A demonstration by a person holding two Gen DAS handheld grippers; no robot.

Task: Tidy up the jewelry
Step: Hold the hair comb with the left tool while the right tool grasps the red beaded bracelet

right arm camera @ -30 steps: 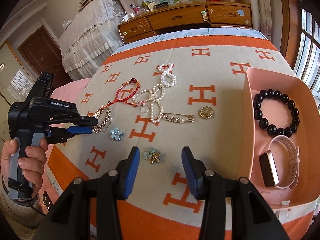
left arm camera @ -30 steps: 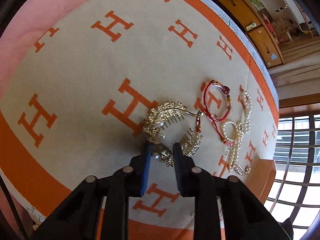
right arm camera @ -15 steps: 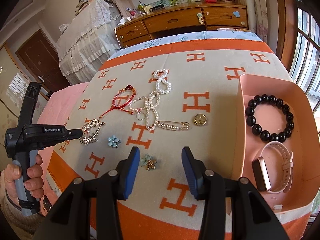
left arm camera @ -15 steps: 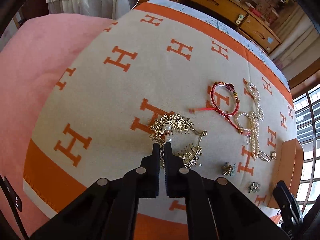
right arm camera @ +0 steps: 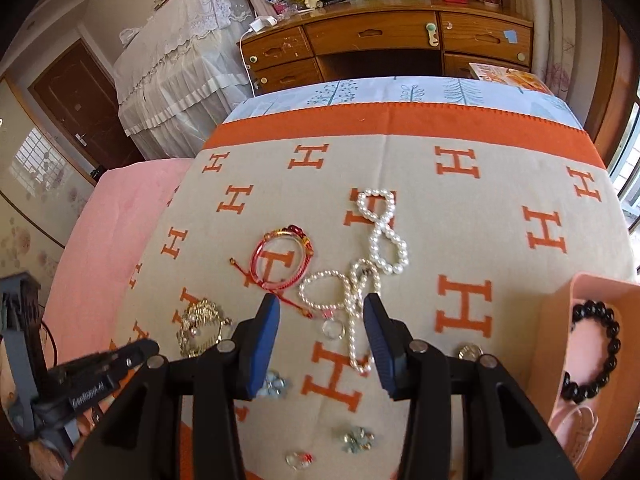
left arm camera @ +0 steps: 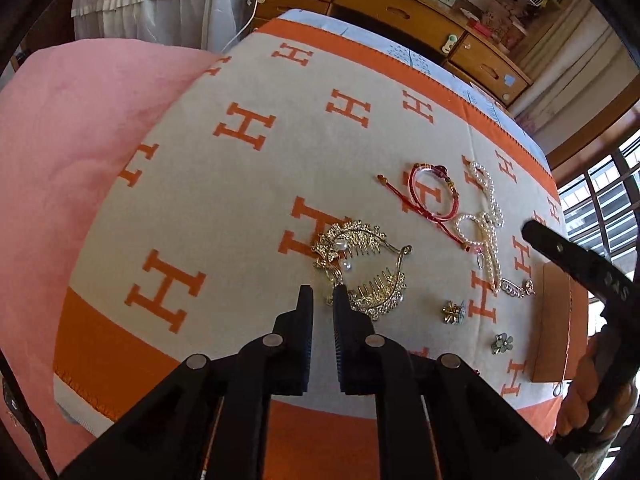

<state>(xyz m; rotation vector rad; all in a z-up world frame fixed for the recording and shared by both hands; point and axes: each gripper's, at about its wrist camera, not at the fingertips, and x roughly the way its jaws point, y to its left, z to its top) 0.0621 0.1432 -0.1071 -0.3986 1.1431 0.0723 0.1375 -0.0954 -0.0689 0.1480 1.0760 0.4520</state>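
A gold hair comb (left arm camera: 362,266) with pearls lies on the orange-and-beige H-pattern blanket (left arm camera: 240,184). My left gripper (left arm camera: 323,294) hangs just short of the comb's near edge, jaws slightly apart and empty. The comb also shows in the right wrist view (right arm camera: 200,326). My right gripper (right arm camera: 322,312) is open above a pearl necklace (right arm camera: 352,300). A red cord bracelet (right arm camera: 280,260) and a pearl bracelet (right arm camera: 382,232) lie beyond it. A pink box (right arm camera: 592,292) at the right holds a black bead bracelet (right arm camera: 600,348).
Small flower brooches (left arm camera: 454,312) (left arm camera: 503,343) and a pearl pin (left arm camera: 516,289) lie near the box (left arm camera: 552,324). A pink cushion (left arm camera: 72,160) borders the blanket on the left. A wooden dresser (right arm camera: 384,44) stands behind the bed.
My left gripper shut at the comb, then opened a little and drew back; the comb stays on the blanket. My right gripper moved forward and left over the pearl necklace.
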